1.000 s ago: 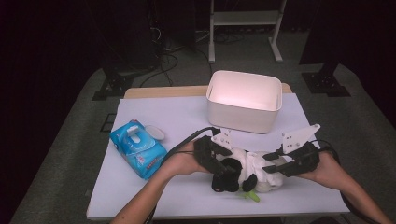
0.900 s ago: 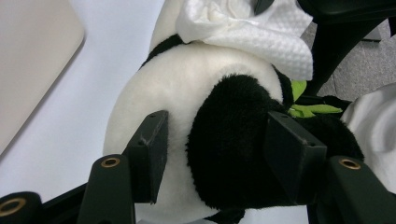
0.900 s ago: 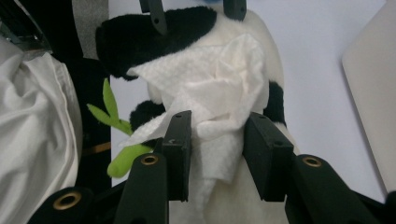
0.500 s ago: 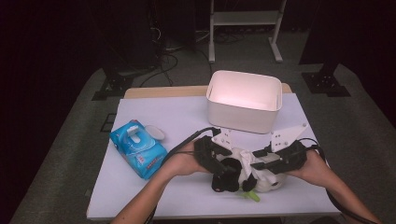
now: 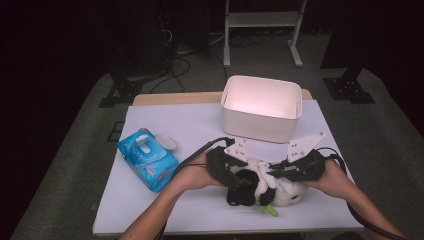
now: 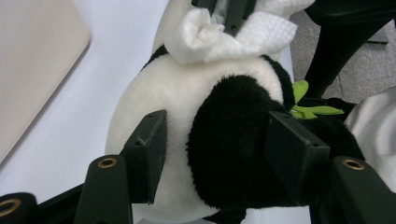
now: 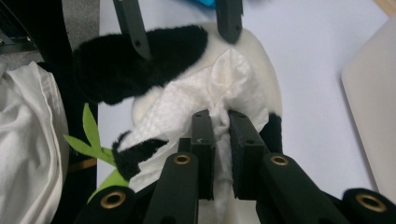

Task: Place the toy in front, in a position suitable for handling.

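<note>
Panda [image 5: 250, 184] lying on worktop [image 5: 200, 125] before bin [image 5: 261, 107], clamped by left tool [image 6: 215, 154]. Wipe [image 7: 205, 102] on panda, pinched by just-closing right tool [image 7: 219, 126].

The panda [image 5: 250, 187] lies at the table's [image 5: 200, 125] near edge, a wipe [image 5: 257, 167] on top of it. Behind it sits the bin [image 5: 261, 107]. Left of the panda lies the wipes pack [image 5: 147, 159]. The left gripper [image 5: 235, 175] flanks the panda from the left, the right gripper [image 5: 272, 172] from the right.
</note>
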